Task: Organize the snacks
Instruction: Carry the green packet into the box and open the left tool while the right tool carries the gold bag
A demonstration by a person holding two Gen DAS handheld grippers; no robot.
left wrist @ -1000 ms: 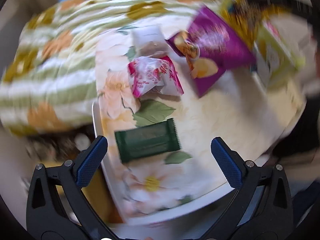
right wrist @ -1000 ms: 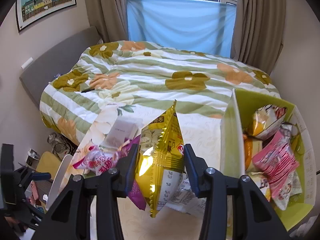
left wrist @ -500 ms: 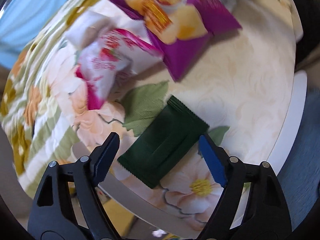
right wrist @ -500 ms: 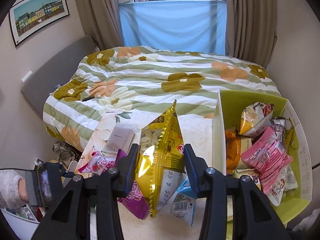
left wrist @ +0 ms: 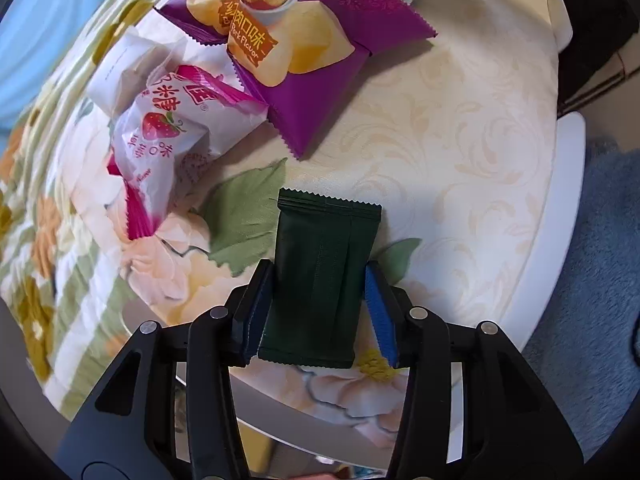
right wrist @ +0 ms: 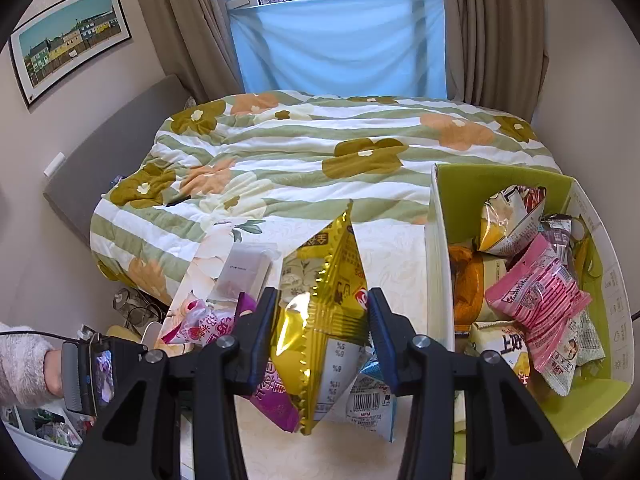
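Observation:
In the left wrist view a dark green packet [left wrist: 324,276] lies on the floral-cloth table [left wrist: 460,160]. My left gripper [left wrist: 318,276] has closed on the packet's two sides. A purple chip bag [left wrist: 304,40] and a white-pink strawberry bag [left wrist: 176,136] lie beyond it. In the right wrist view my right gripper [right wrist: 322,300] is shut on a yellow snack bag [right wrist: 324,312] and holds it above the table, left of the green box [right wrist: 500,184] that holds several snacks.
A white packet [left wrist: 120,68] lies by the strawberry bag. A blue-white packet [right wrist: 370,404] and the purple bag [right wrist: 272,396] lie under the yellow bag. The table's white rim [left wrist: 560,240] is at the right. A bed with a floral quilt [right wrist: 320,160] lies behind.
My left gripper has moved down onto the green packet and closed its jaws on its sides. My right gripper holds the yellow bag slightly higher, nearer the box.

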